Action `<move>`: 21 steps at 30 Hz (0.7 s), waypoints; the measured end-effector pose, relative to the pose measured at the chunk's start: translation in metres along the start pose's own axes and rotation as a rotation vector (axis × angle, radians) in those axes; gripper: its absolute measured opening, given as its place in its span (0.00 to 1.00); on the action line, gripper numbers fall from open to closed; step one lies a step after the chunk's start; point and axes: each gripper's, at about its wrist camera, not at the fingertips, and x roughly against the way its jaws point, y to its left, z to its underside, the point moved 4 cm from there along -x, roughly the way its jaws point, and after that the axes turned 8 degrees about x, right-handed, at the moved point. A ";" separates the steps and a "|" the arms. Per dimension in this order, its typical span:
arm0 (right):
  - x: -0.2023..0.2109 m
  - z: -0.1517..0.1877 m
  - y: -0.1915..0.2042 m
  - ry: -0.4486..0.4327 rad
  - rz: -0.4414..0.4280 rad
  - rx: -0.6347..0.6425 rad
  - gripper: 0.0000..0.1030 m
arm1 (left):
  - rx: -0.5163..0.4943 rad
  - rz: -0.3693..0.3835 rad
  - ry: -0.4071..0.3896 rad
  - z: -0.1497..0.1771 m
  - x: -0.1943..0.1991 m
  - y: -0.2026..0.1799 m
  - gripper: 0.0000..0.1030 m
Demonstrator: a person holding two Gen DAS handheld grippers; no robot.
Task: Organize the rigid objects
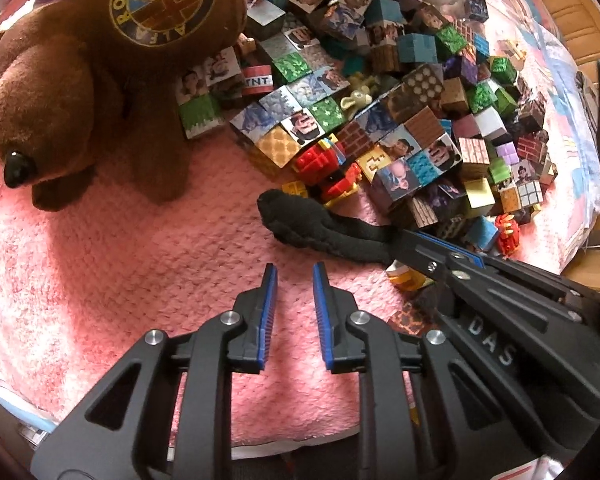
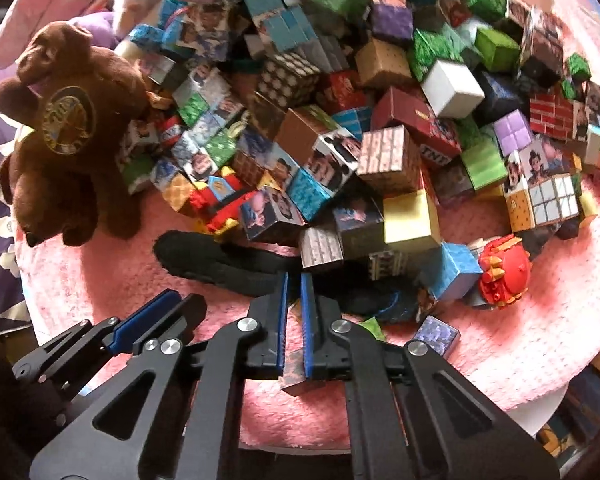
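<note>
Covering most of the surface, a pink fuzzy blanket carries a dense heap of printed paper cubes, piled toward the far and right side in both wrist views. The left gripper hangs over a bare patch of blanket with its blue-padded fingers set a moderate gap apart and nothing between them. The right gripper has its jaws drawn close, leaving only a narrow slot; a brownish cube face shows low between and below the pads, but whether the pads actually clamp it cannot be told. In the left wrist view the right gripper's tips lie against the end of a black plush item, which sprawls on the blanket at the near edge of the heap. A brown plush bear with a round embroidered badge sits at the left, touching the heap's edge. A red and yellow brick-built figure lies among the front cubes just beyond the black plush. A second red brick-built figure rests on the blanket at the right fringe, beside a blue cube. A small silvery-purple cube lies apart, near the right gripper.
</note>
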 end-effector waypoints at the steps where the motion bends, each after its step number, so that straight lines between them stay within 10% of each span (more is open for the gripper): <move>1: 0.002 -0.001 0.002 -0.011 -0.005 0.008 0.01 | 0.002 0.003 -0.004 0.000 0.001 0.000 0.18; 21: 0.059 -0.007 0.012 -0.128 -0.012 0.002 0.01 | 0.045 0.010 -0.031 0.000 0.016 0.023 0.19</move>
